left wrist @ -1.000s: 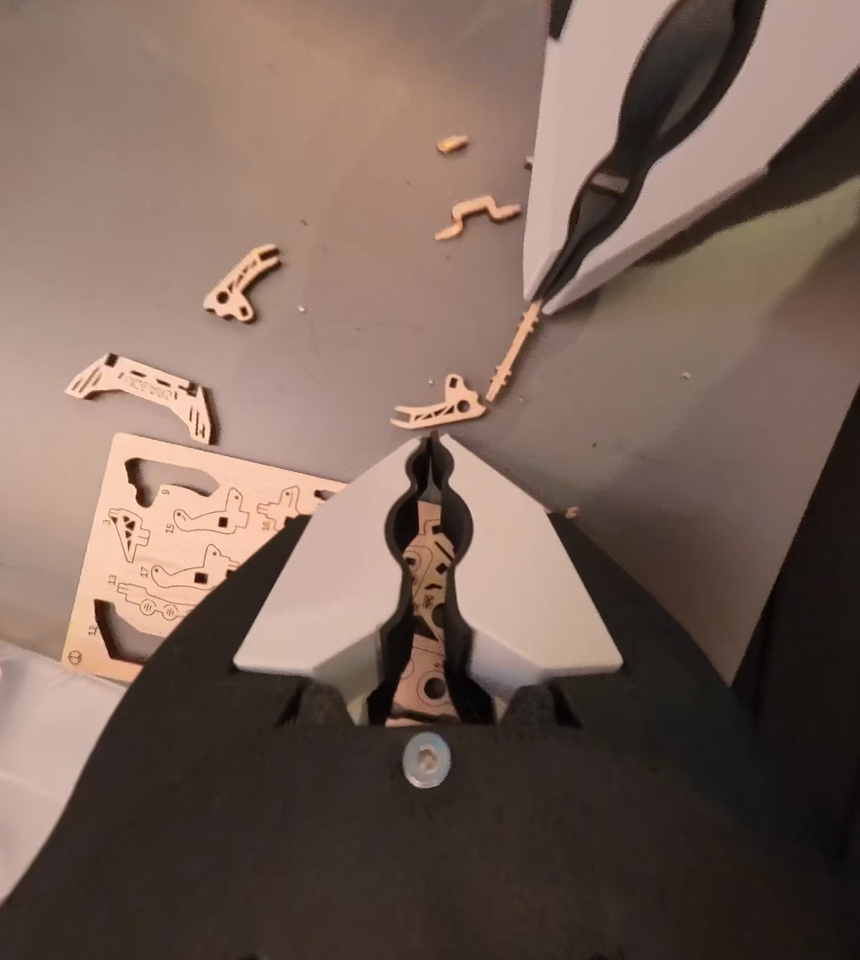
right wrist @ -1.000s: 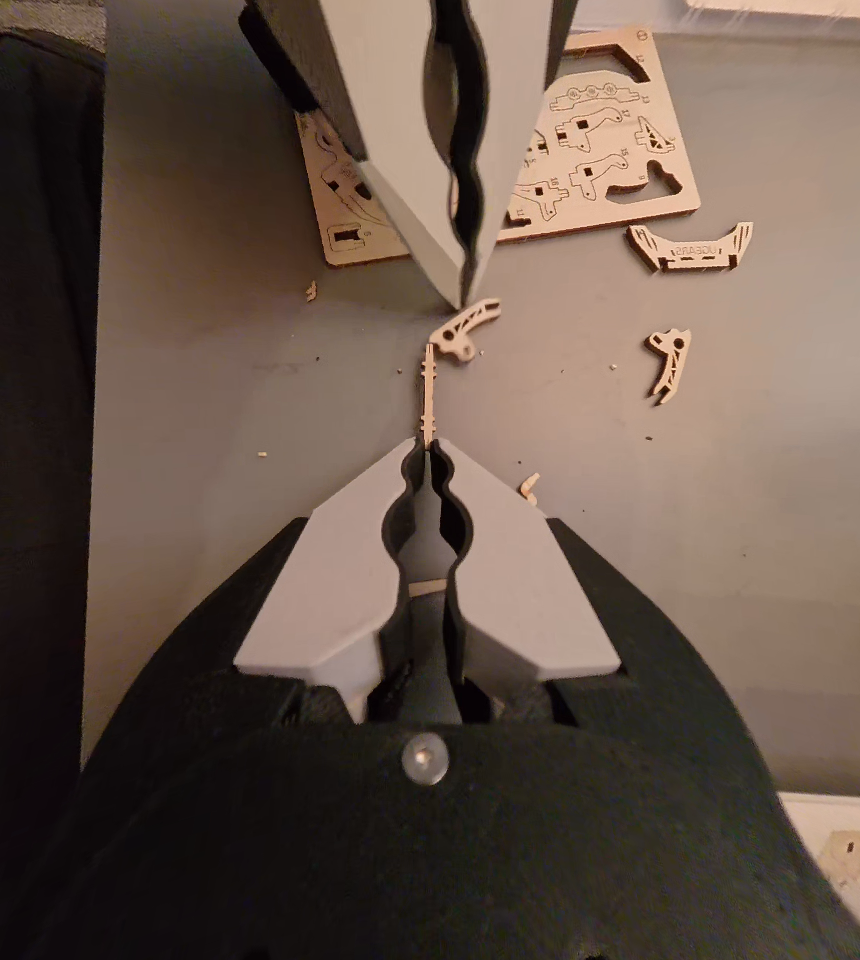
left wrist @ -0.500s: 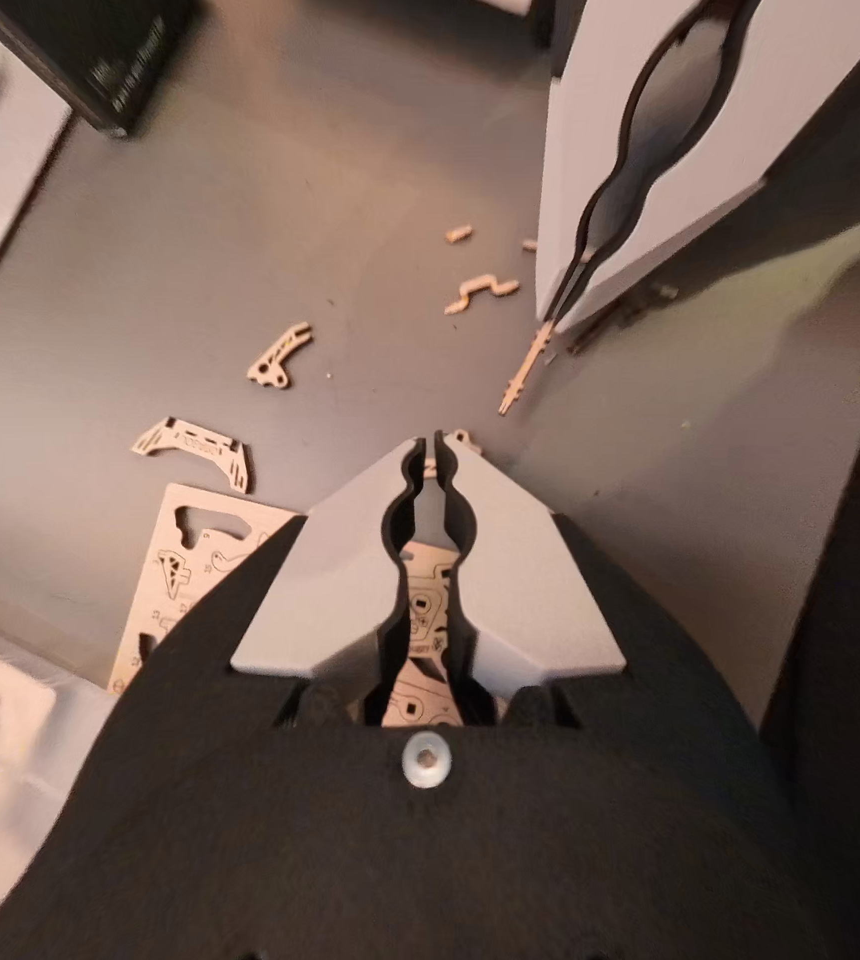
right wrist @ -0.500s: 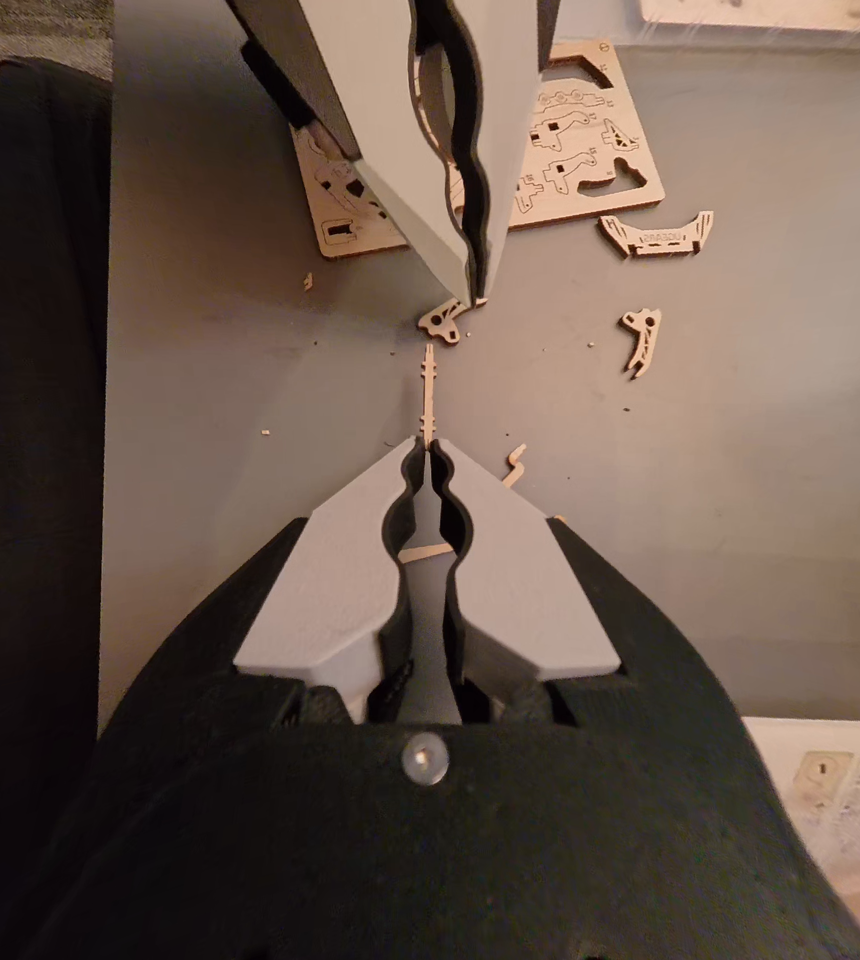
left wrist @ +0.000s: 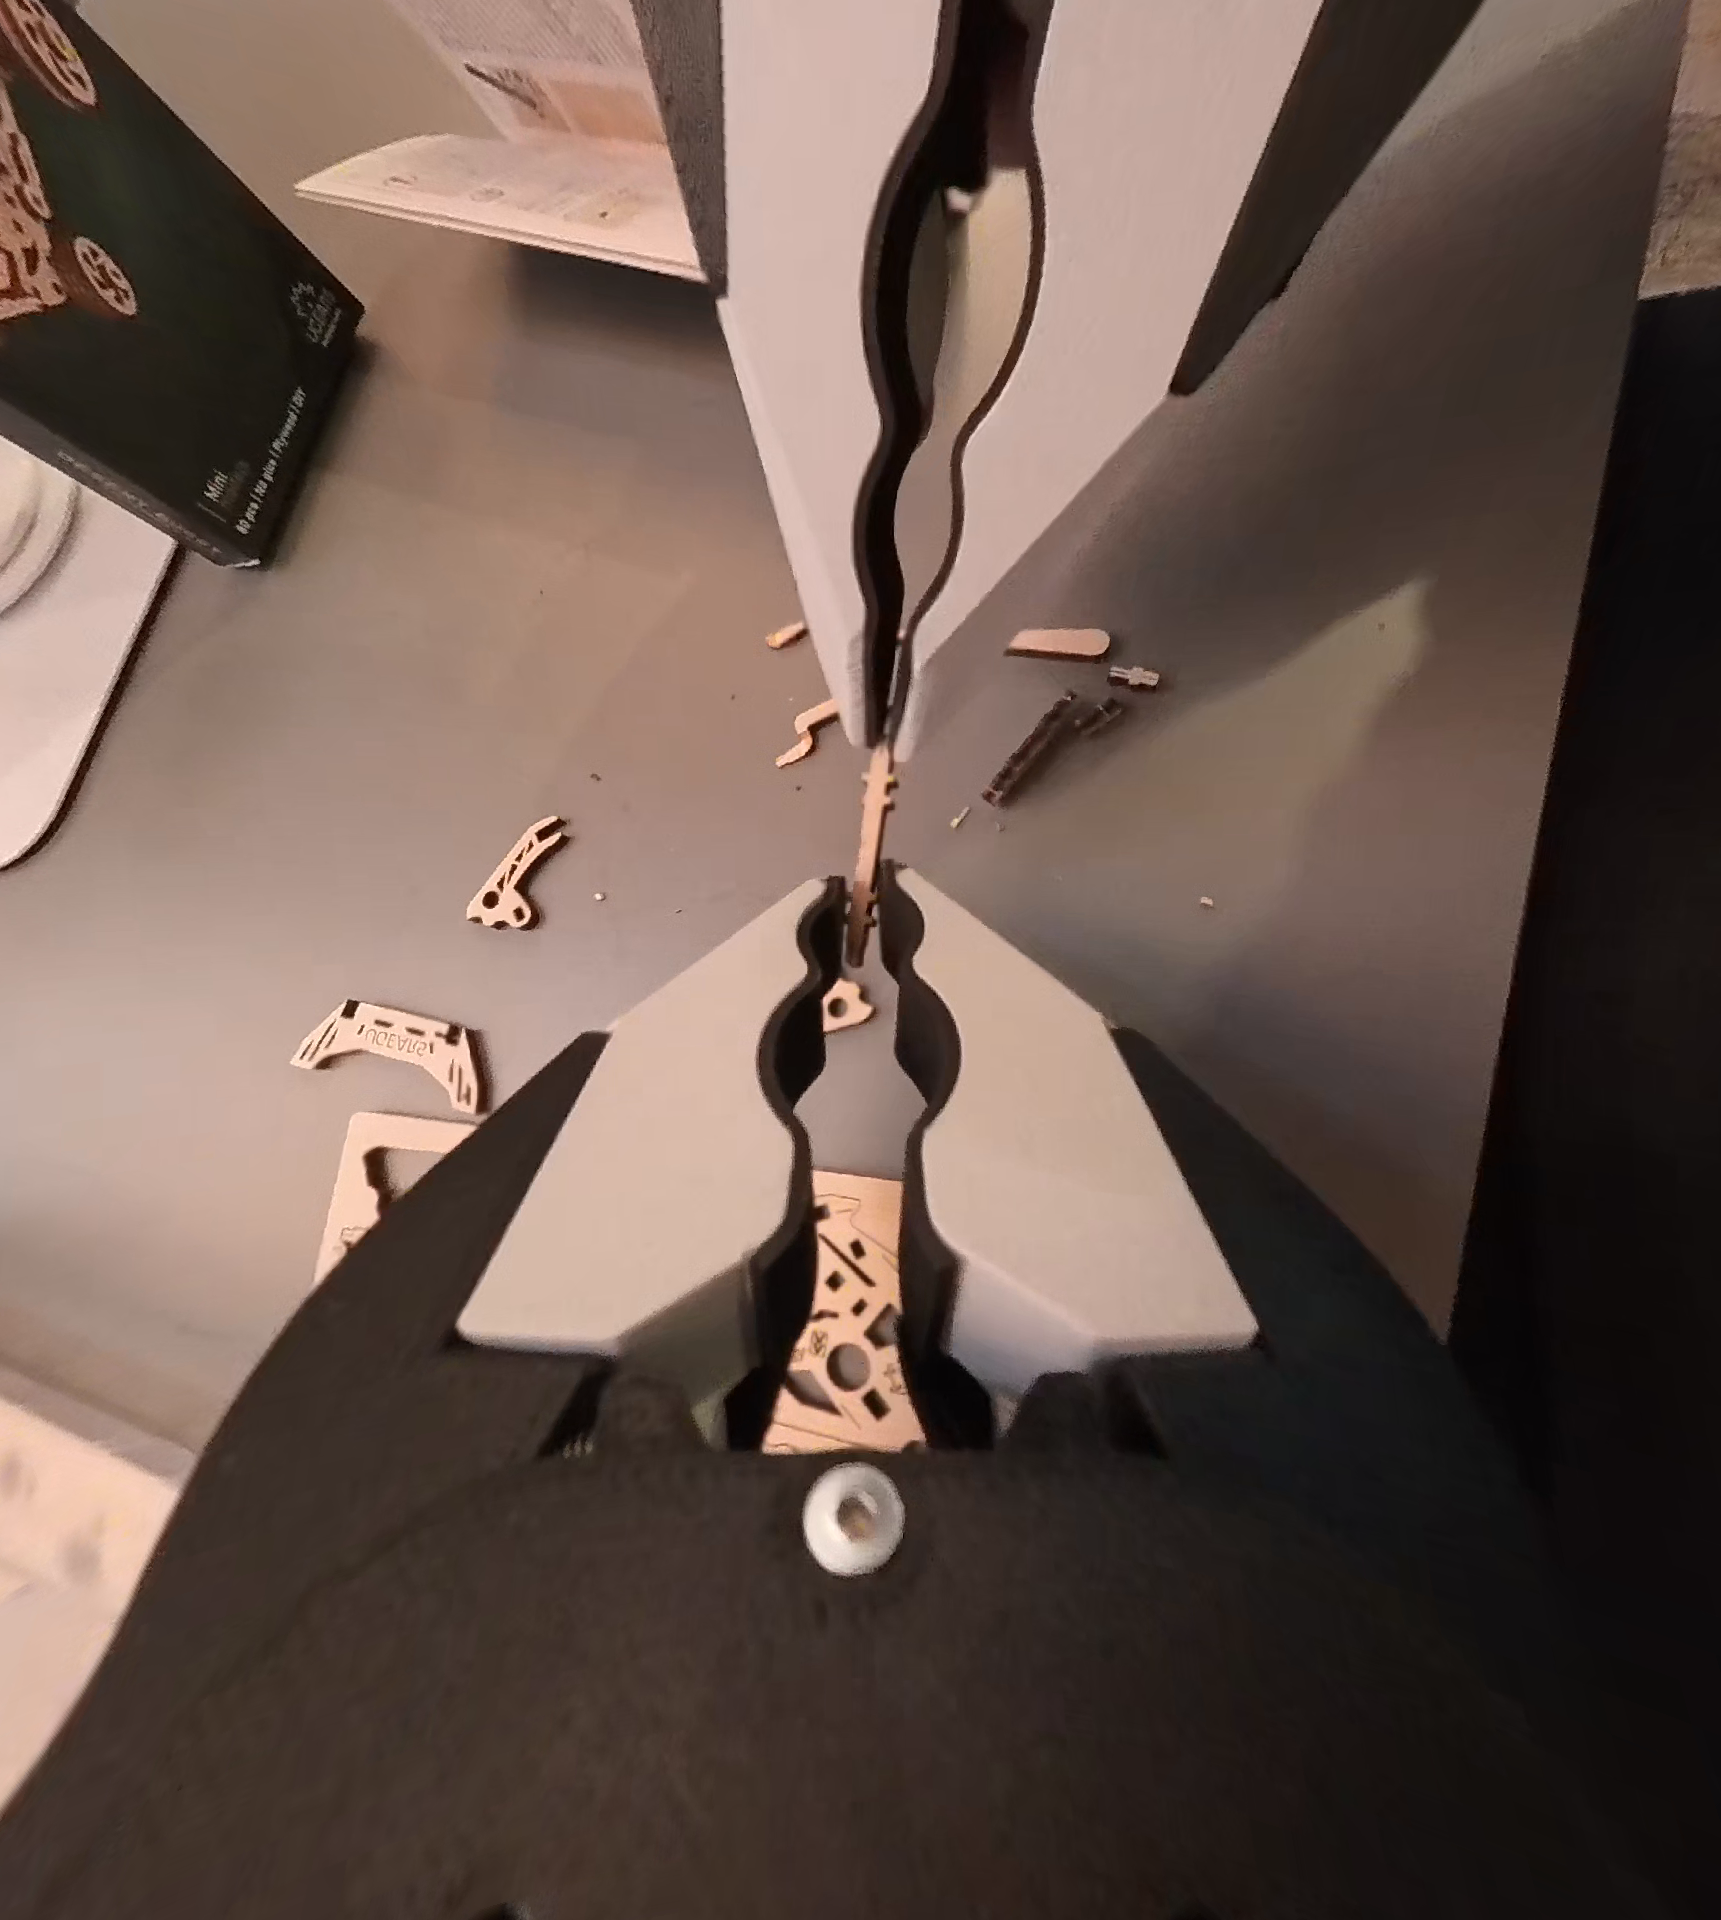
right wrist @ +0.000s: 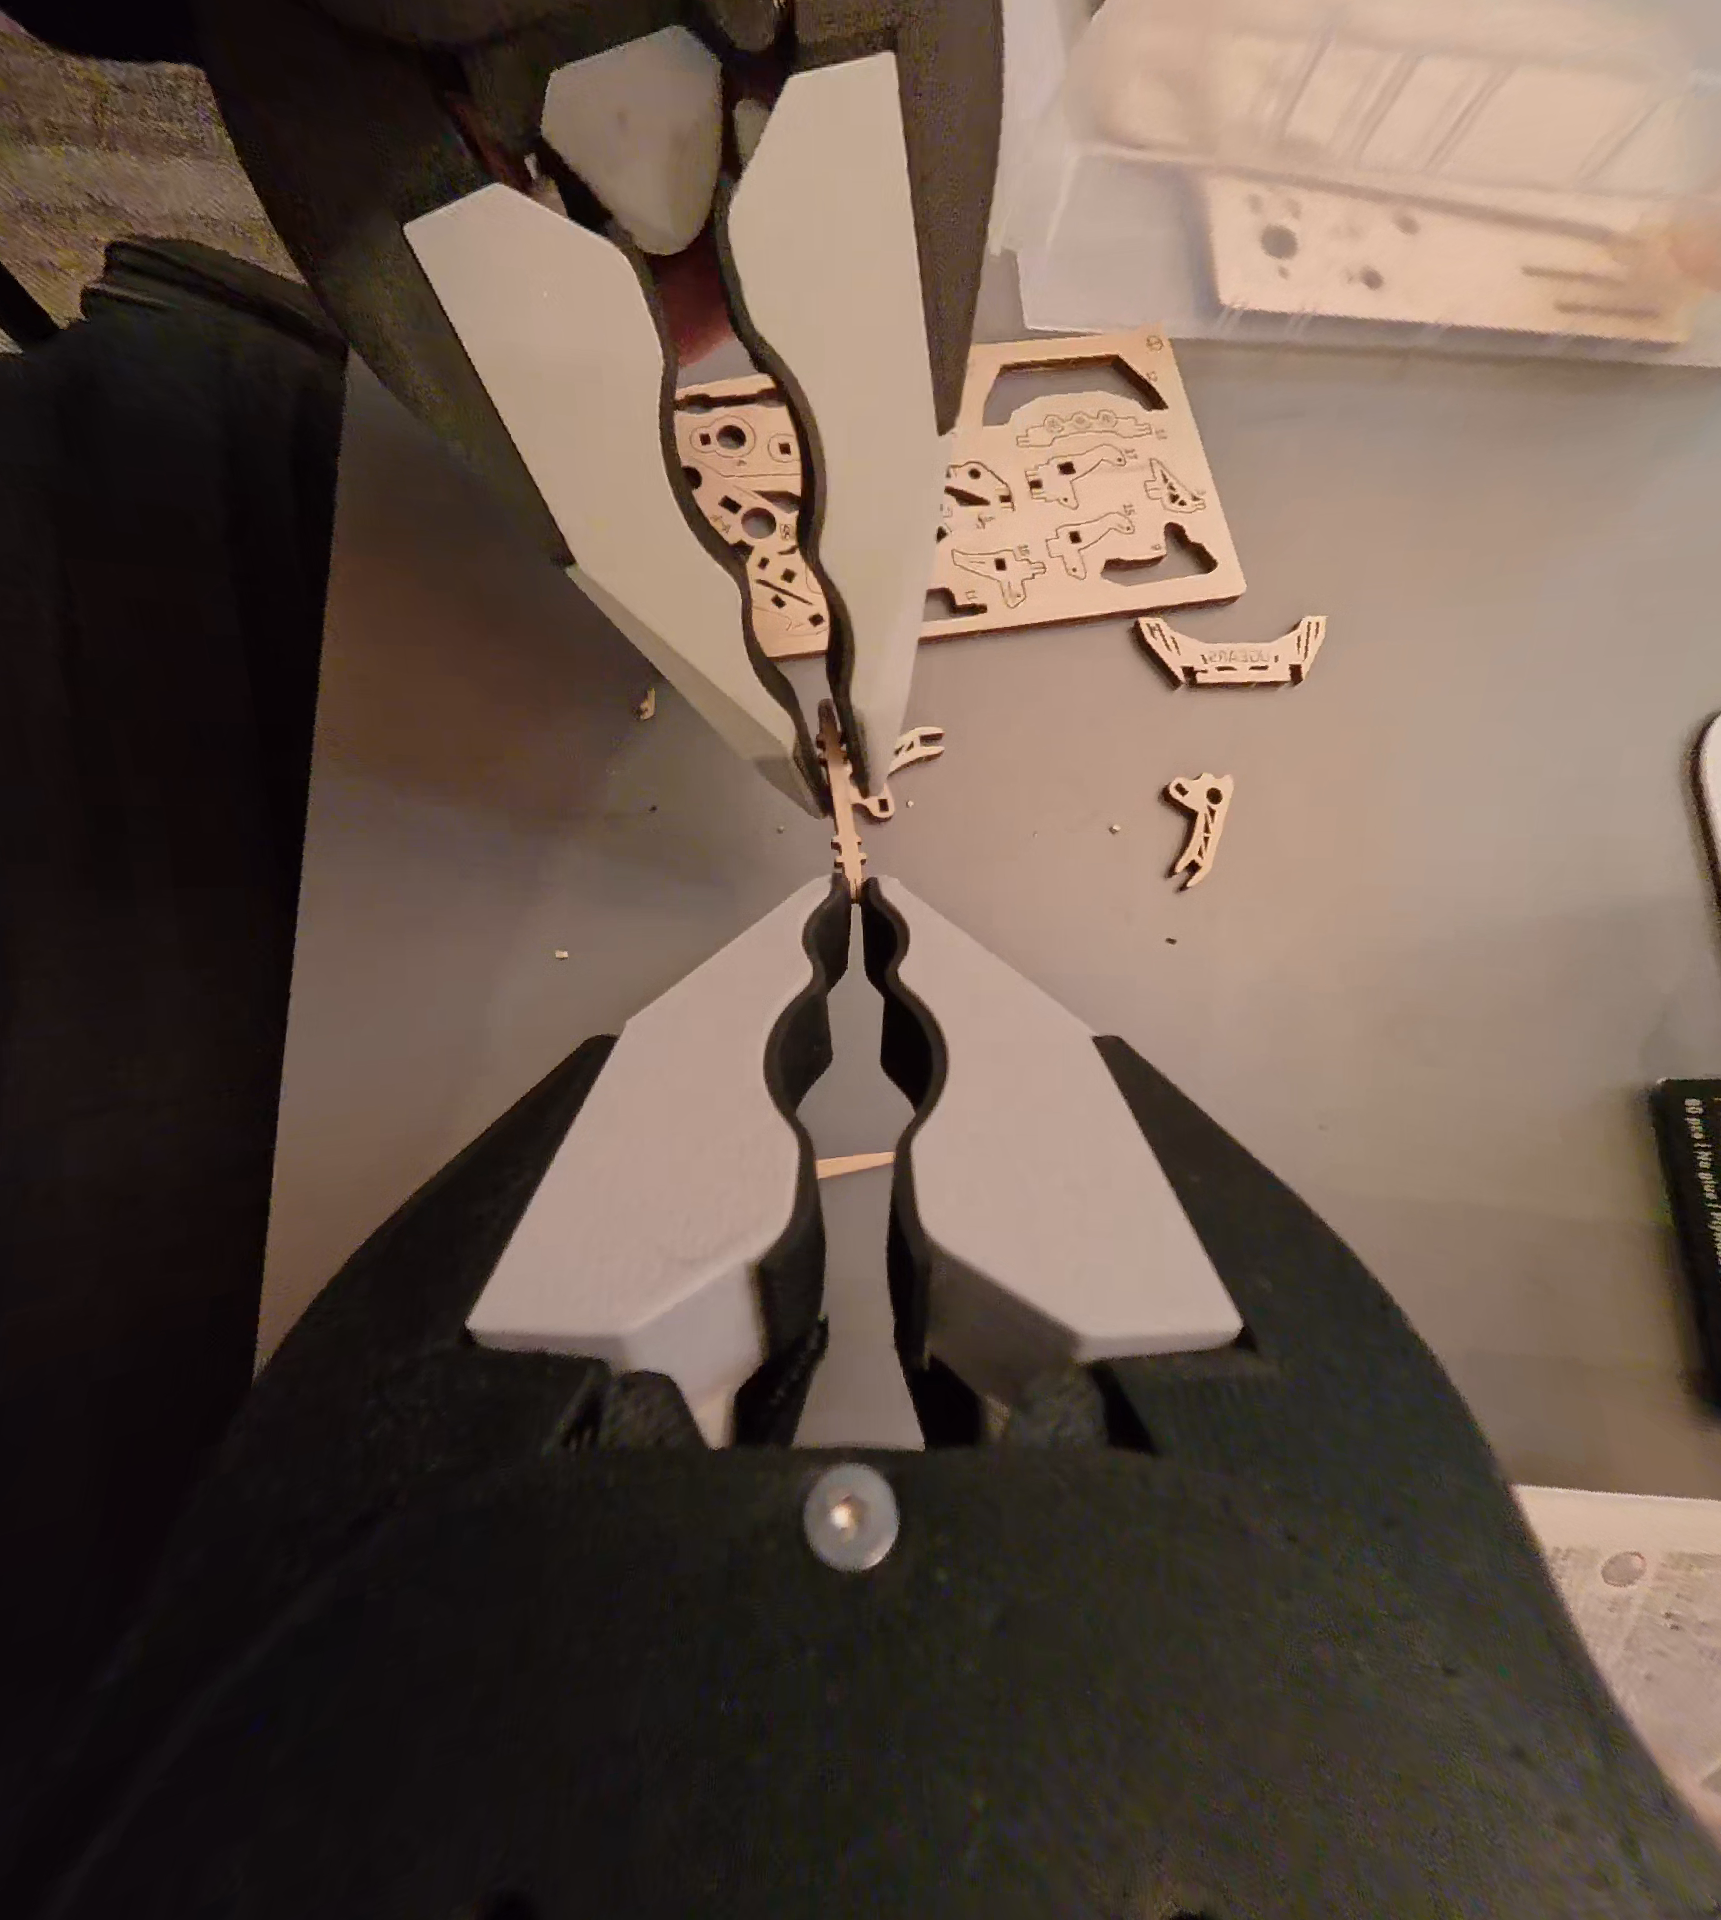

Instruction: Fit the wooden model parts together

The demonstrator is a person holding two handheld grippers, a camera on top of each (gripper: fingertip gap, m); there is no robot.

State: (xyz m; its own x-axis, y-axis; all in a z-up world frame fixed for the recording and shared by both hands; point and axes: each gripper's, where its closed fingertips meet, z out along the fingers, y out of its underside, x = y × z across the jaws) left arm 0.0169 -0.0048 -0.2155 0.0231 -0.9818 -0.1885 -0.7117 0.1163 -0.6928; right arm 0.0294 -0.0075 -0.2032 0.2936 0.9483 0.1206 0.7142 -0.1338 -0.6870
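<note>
Your right gripper [right wrist: 854,891] has its jaws closed on one end of a thin notched wooden strip [right wrist: 843,821], which sticks straight out from the tips. Your left gripper [left wrist: 861,894] faces it from the opposite side with its jaws a little apart; the strip's free end reaches in between its fingertips [left wrist: 814,914], and you cannot tell whether the pads press on it. The two grippers sit tip to tip, just above the grey surface [left wrist: 420,727].

Directly under the left jaws lies a small curved wooden piece [right wrist: 913,753], partly hidden by the fingers. Near it, on the left gripper's side, a pale plywood sheet [right wrist: 1095,499] of cut-out parts lies flat, with the left gripper covering part of it. Just beside the sheet rests a bracket-shaped wooden part [right wrist: 1230,655], and a small hooked part [right wrist: 1199,826] lies a little apart from that. Close to the right gripper's tips you have a little S-shaped scrap [left wrist: 806,732], a dark slotted strip [left wrist: 1043,748], a rounded wooden tab [left wrist: 1058,644] and a tiny pin [left wrist: 1134,677].

Farther out stand a black model box [left wrist: 139,312], an open instruction booklet [left wrist: 544,197], a white rounded board [left wrist: 4,675] and a clear plastic container [right wrist: 1407,177]. Wood crumbs dot the surface.
</note>
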